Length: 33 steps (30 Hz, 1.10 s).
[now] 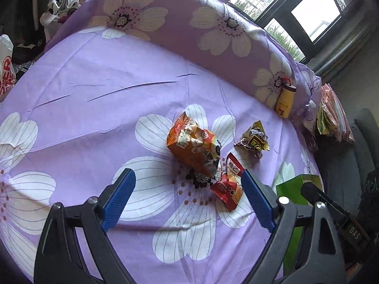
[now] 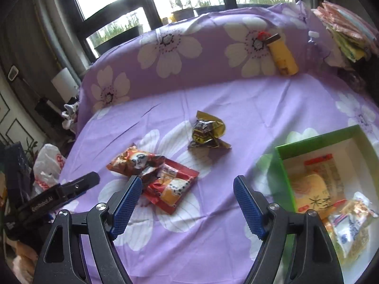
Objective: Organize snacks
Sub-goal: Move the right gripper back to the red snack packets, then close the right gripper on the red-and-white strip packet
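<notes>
The likeliest slip from here is a double pick. The crumpled orange foil snack bag with the panda face (image 1: 193,148) lies partly over the flat red-and-yellow snack packet (image 1: 228,184), the two touching in the middle of the purple flowered bedsheet (image 1: 94,90), so jaws closing on one could drag or lift the other and drop it short of the green cardboard box with the white inside (image 2: 283,165). Both wrappers look slick and puffy (I'd expect them to squirm out of a shallow pinch). The box sits at the bed's right edge, already holding several packets, and a careless nudge to its near wall could shove it toward the edge.

The left gripper (image 1: 188,187) is spread wide, empty, its blue ribbed pads clear of everything; the red packet lies just inside its right finger, though I can't tell whether it touches. The right gripper (image 2: 188,189) is spread too and grasps nothing, with the red packet just beside its left pad.

The small dark brown-and-gold crinkled packet (image 2: 208,133) lies apart, further up the sheet, an easier single target. The yellow bottle with a brown cap (image 2: 283,55) leans against the flowered pillow, well away.
</notes>
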Available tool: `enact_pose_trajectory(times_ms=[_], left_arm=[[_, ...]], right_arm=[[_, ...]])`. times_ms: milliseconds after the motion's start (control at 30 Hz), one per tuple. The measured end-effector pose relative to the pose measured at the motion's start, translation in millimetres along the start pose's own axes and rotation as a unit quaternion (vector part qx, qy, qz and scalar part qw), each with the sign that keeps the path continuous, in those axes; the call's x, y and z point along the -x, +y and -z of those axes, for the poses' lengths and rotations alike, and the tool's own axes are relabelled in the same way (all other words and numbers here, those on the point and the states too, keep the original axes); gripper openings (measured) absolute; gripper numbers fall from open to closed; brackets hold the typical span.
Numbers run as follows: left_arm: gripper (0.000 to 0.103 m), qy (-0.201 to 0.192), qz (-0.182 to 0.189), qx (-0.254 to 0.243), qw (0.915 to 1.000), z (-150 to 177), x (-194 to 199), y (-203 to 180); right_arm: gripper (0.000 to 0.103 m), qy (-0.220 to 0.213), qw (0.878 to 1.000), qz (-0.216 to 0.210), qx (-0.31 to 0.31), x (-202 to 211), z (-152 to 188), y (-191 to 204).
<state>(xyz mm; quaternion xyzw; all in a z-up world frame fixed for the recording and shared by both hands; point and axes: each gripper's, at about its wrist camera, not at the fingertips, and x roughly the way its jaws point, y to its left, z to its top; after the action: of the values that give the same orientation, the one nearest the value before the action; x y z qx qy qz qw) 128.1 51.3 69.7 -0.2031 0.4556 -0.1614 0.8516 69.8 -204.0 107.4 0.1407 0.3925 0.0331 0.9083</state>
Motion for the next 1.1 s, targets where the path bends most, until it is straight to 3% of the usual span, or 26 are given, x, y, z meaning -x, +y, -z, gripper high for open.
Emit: enact_pose_trajectory(times_ms=[133, 267, 333, 400, 533, 600, 733, 833, 967, 1100], left_arm=[[0.091, 0.032, 0.01, -0.013, 0.9993, -1, -21, -2], [0.089, 0.055, 0.014, -0.014, 0.9983, 4, -41, -8], [0.088, 0.063, 0.022, -0.025, 0.9975, 6, -48, -16], [0.087, 0.065, 0.035, -0.034, 0.9967, 9, -52, -24], [0.076, 0.084, 0.027, -0.042, 0.9952, 16, -68, -28], [0.072, 0.073, 0.019, -0.055, 0.9956, 18, -68, -31], [0.061, 0.088, 0.041, -0.059, 0.9935, 22, -69, -35], [0.042, 0.096, 0.044, -0.061, 0.9925, 27, -71, -38], [0.039, 0.086, 0.032, -0.08, 0.9925, 31, -69, -44], [0.029, 0.079, 0.043, -0.089, 0.9919, 34, -63, -47]], right_arm=[[0.08, 0.049, 0.997, -0.047, -0.034, -44, -20, 3], [0.079, 0.102, 0.993, -0.031, -0.049, -87, -26, 3], [0.071, 0.113, 0.992, -0.01, -0.054, -101, -21, 0], [0.07, 0.127, 0.99, -0.007, -0.059, -113, -16, -1], [0.067, 0.143, 0.988, -0.011, -0.057, -123, -8, -1], [0.067, 0.142, 0.988, -0.01, -0.052, -122, -8, -1], [0.067, 0.158, 0.986, -0.011, -0.045, -123, -4, 3], [0.067, 0.16, 0.986, -0.005, -0.046, -123, -2, 3], [0.067, 0.156, 0.987, -0.017, -0.04, -120, 2, 7], [0.062, 0.155, 0.986, -0.036, -0.052, -111, 8, 6]])
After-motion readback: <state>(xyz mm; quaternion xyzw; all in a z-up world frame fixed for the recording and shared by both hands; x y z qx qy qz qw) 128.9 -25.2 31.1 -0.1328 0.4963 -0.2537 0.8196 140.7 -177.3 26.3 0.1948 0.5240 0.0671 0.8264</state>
